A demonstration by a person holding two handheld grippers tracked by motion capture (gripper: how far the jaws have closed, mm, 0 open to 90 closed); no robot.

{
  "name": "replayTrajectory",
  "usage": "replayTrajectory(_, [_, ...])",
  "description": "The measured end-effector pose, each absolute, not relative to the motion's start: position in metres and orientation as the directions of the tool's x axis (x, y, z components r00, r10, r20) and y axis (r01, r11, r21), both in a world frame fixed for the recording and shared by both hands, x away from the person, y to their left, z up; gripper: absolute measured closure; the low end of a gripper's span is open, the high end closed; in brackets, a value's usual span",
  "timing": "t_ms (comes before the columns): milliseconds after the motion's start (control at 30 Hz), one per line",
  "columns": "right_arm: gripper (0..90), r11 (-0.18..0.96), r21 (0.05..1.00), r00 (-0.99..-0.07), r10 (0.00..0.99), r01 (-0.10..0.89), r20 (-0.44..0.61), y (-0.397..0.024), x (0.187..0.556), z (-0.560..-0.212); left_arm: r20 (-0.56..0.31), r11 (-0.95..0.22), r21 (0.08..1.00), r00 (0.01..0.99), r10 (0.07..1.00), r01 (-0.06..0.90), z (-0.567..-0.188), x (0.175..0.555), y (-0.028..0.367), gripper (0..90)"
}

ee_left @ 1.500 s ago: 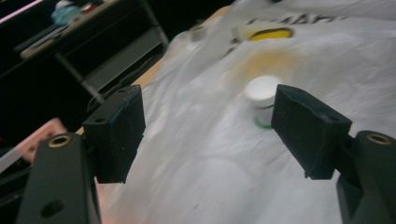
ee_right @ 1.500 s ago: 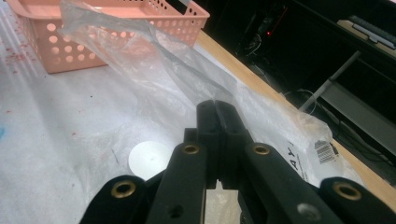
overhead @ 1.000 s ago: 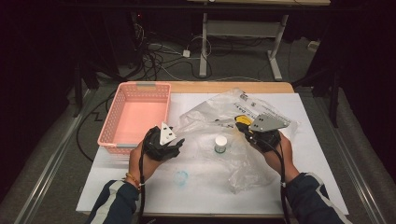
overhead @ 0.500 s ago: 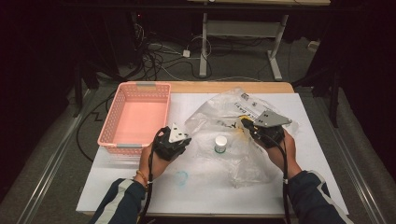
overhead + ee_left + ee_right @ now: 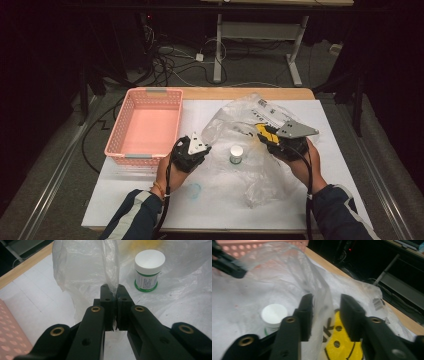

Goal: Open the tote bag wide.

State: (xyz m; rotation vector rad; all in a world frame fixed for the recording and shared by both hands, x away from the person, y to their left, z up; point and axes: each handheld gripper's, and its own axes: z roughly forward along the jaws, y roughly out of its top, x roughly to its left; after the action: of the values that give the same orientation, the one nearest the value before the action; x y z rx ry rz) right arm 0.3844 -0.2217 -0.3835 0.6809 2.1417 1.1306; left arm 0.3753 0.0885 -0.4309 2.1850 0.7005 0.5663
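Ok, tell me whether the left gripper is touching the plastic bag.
Touching. The left gripper view shows the left gripper shut, with a fold of the plastic bag pinched between its pads.

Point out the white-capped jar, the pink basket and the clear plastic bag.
white-capped jar (image 5: 149,262), left gripper view, on its white cap.
pink basket (image 5: 142,156), high view, on its near rim.
clear plastic bag (image 5: 82,267), left gripper view, on the film above the closed jaws.

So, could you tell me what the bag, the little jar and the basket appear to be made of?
Bag: thin clear plastic film, glossy, crinkled, see-through. Jar: probably plastic, smooth matte white lid, printed label with green trim. Basket: rigid pink plastic, likely moulded, perforated walls.
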Motion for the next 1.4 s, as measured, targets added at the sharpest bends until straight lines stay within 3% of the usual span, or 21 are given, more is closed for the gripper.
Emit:
replayTrajectory(267, [35.4,0.440,0.893,-0.740,0.630,0.092,-0.235,-0.226,0.344,-0.371,0.173,-0.568,0.766,0.753,0.634,0.302,-0.433,0.375,0.088,84.3])
replayTrajectory(567, [27.9,0.451,0.890,-0.786,0.575,0.073,-0.227,-0.242,0.293,-0.382,0.183,-0.586,0.752,0.759,0.625,0.302,-0.437,0.372,0.086,84.2])
replayTrajectory(633, [27.6,0.446,0.890,-0.816,0.547,0.096,-0.187,-0.245,0.285,-0.390,0.183,-0.589,0.749,0.759,0.625,0.304,-0.439,0.372,0.086,84.2])
replayTrajectory(867, [20.1,0.564,0.810,-0.878,0.456,0.161,-0.143,-0.236,0.271,-0.431,0.190,-0.592,0.747,0.757,0.625,0.301,-0.440,0.372,0.086,84.2])
replayTrajectory(1100, [14.2,0.647,0.750,-0.895,0.405,0.139,-0.184,-0.221,0.274,-0.451,0.195,-0.589,0.755,0.759,0.621,0.288,-0.440,0.369,0.088,84.1])
replayTrajectory(1233, [19.1,0.694,0.706,-0.898,0.389,0.139,-0.205,-0.214,0.276,-0.460,0.194,-0.583,0.759,0.755,0.626,0.289,-0.439,0.369,0.091,84.0])
replayTrajectory(1367, [39.3,0.708,0.685,-0.876,0.428,0.172,-0.222,-0.210,0.279,-0.468,0.200,-0.581,0.762,0.750,0.630,0.285,-0.439,0.368,0.092,83.9])
replayTrajectory(1400, [48.1,0.711,0.681,-0.877,0.427,0.175,-0.221,-0.209,0.280,-0.470,0.200,-0.581,0.762,0.751,0.630,0.285,-0.439,0.368,0.092,83.9])
